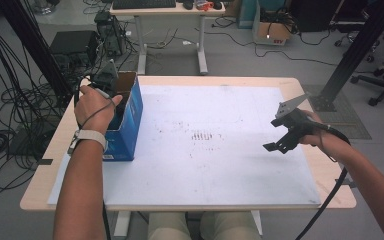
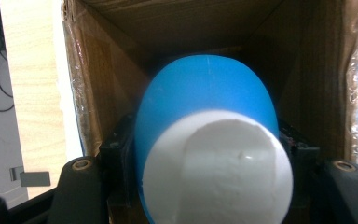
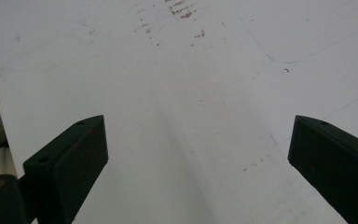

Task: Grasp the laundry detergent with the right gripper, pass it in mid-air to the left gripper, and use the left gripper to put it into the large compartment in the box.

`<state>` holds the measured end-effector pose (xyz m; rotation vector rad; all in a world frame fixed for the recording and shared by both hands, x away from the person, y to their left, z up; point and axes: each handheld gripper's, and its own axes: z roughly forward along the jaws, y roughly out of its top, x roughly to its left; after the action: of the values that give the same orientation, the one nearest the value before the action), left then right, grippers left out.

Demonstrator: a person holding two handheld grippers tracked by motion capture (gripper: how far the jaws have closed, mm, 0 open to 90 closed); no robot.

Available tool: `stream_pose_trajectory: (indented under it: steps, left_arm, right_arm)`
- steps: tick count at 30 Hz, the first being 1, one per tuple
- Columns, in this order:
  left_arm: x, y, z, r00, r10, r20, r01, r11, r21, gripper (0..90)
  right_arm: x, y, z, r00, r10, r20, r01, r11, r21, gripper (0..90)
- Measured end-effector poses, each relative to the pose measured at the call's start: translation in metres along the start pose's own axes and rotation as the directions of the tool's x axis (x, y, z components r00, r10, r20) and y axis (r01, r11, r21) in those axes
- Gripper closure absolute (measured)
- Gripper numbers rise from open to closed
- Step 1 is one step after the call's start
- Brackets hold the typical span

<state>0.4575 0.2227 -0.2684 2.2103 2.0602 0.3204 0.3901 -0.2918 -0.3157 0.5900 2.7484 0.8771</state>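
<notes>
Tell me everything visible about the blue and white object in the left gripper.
The blue and white object is a rounded, smooth, matte piece: a blue dome-like body with a white, foam-looking end facing the camera, dented at its middle. The left gripper is shut on it, black pads pressing both its sides. It sits inside the open cardboard box, brown within and blue outside, at the table's left side. What it is exactly cannot be told.
</notes>
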Motion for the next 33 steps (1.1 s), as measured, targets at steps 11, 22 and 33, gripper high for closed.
stream_pose_trajectory:
  steps: [11, 22, 33]
  left_arm:
    - [0.0016, -0.0003, -0.0002, 1.0, 0.0, 0.005, 0.0, 1.0, 0.001, 37.3]
    - [0.0024, 0.0009, -0.0001, 1.0, 0.003, 0.004, -0.003, 1.0, 0.003, 37.3]
    - [0.002, 0.0009, 0.0003, 1.0, 0.0, -0.001, 0.0, 1.0, -0.002, 37.3]
  right_arm:
    - [0.0002, -0.0003, 0.0006, 1.0, 0.001, -0.001, -0.001, 1.0, -0.001, 4.8]
    - [0.0001, -0.0019, 0.0006, 1.0, 0.006, -0.003, -0.006, 1.0, 0.0, 4.9]
    - [0.0006, -0.0015, 0.0008, 1.0, 0.006, -0.004, -0.006, 1.0, 0.0, 4.9]
